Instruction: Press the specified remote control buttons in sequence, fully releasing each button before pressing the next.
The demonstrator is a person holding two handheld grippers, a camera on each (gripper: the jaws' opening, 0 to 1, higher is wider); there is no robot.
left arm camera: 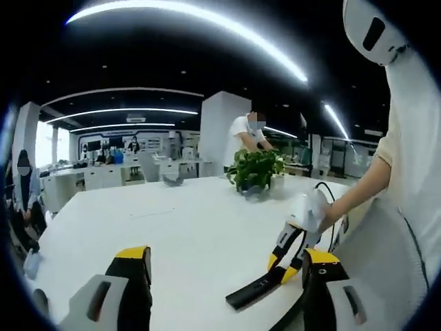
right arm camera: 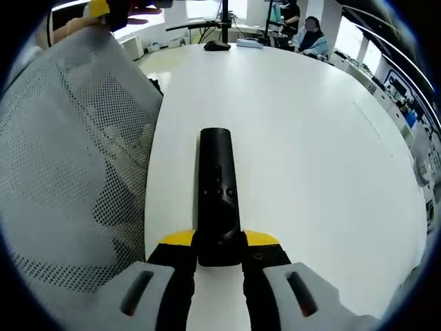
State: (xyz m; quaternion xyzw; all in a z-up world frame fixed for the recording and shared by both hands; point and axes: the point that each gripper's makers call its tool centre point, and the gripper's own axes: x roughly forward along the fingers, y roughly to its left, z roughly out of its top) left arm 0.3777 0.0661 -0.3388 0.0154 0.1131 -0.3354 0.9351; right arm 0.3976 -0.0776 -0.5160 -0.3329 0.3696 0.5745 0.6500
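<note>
A long black remote (right arm camera: 217, 196) lies lengthwise on the white table (right arm camera: 310, 138), its near end clamped between the yellow-tipped jaws of my right gripper (right arm camera: 219, 243), which is shut on it. Small buttons show on the remote's middle. In the left gripper view the same remote (left arm camera: 251, 293) is low at the right, with the right gripper (left arm camera: 284, 265) shut on its far end and a person's hand and arm behind it. My left gripper (left arm camera: 227, 256) stands open above the table, with nothing between its jaws.
A potted green plant (left arm camera: 256, 169) stands at the table's far side. A person's white mesh garment (right arm camera: 69, 158) is at the table's left edge. A dark object (right arm camera: 217, 45) lies at the table's far end. People and desks are in the background.
</note>
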